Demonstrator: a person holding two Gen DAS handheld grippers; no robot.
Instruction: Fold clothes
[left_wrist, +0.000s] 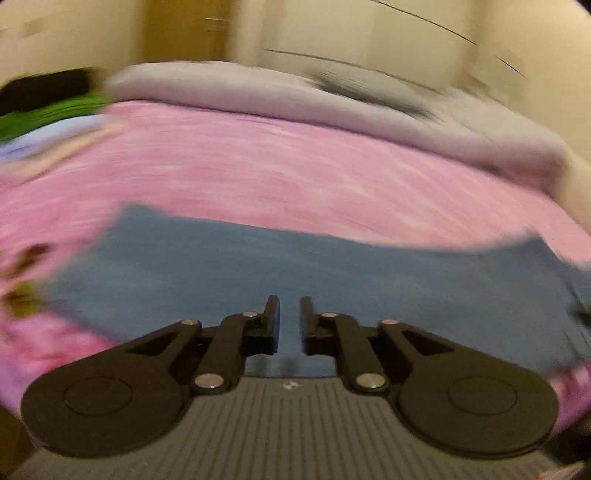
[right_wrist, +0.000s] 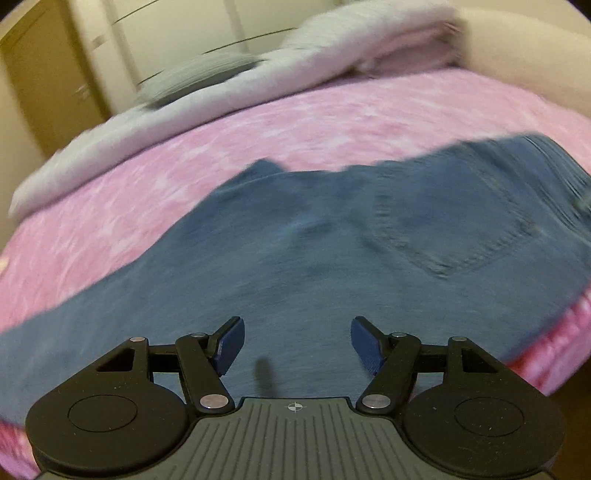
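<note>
Nearest the lens, left wrist view: left gripper (left_wrist: 289, 321), fingers (left_wrist: 271, 321) a narrow slit apart, nothing between them, clear of the cloth. Blue jeans (left_wrist: 295, 266) spread flat straight beyond at 12 o'clock, running from 9 to 3 across the frame. Heavy blur throughout.

Right wrist view: right gripper (right_wrist: 297, 345), fingers (right_wrist: 231, 343) spread wide, empty, poised over the denim; contact not discernible. Jeans (right_wrist: 295, 240) laid flat across the pink bedspread (right_wrist: 258, 136), one end trailing to 8 o'clock, the other to 2 o'clock. Back pocket (right_wrist: 450, 229) with visible stitching at 1 to 2 o'clock from the fingers. Small flap of denim poking up along the far edge at 11 o'clock.

Pink bedspread (left_wrist: 277, 162) under the jeans, filling the middle ground in both views. Pale grey duvet (right_wrist: 332, 48) bunched along the far side, 10 to 1 o'clock. Grey striped pillow (right_wrist: 199, 77) at 11 o'clock, resting on the duvet. Green and black clothes (left_wrist: 48, 99) at 10 o'clock in the left wrist view, too smeared to identify further. Cream cupboard doors (right_wrist: 177, 33) behind the bed.
</note>
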